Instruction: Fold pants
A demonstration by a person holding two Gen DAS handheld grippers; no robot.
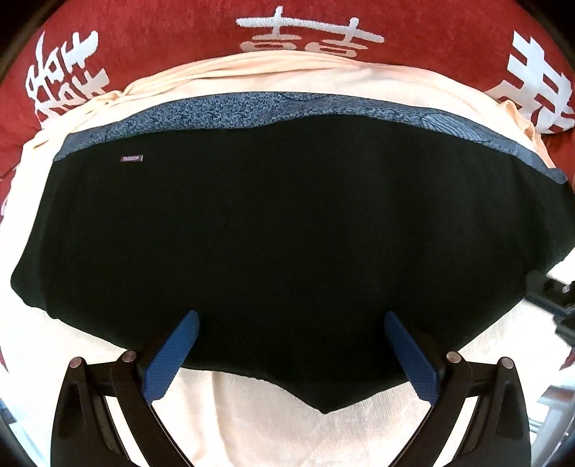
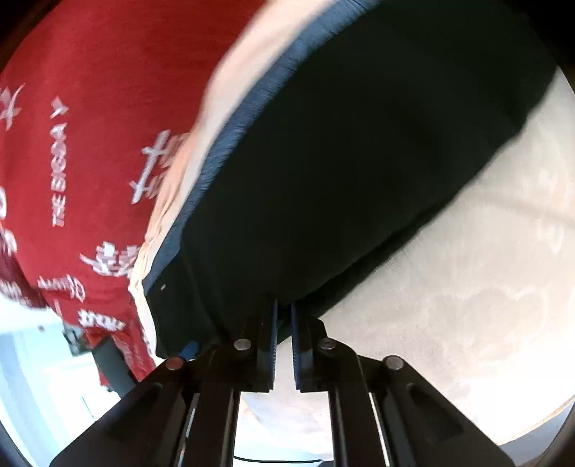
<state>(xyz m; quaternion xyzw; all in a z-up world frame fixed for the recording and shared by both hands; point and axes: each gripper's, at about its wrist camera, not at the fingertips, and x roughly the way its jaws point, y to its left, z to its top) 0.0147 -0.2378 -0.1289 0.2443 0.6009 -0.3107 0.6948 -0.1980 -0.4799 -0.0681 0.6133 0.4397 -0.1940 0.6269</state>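
The black pants (image 1: 287, 233) lie flat on a cream towel (image 1: 273, 424), with their blue-grey patterned waistband (image 1: 251, 107) along the far edge. My left gripper (image 1: 291, 316) is open over the near hem, one blue pad on each side and no cloth between them. My right gripper (image 2: 284, 305) has its pads almost together, and its tips pinch the edge of the pants (image 2: 359, 161). The right wrist view is blurred. In the left wrist view the right gripper (image 1: 550, 298) shows as a dark shape at the pants' right edge.
Under the towel lies a red cloth (image 1: 179, 32) printed with white characters, seen also in the right wrist view as the red cloth (image 2: 90, 125) on the left. The cream towel (image 2: 485, 269) stretches to the right of the pants. A pale floor or wall (image 2: 43, 377) shows at lower left.
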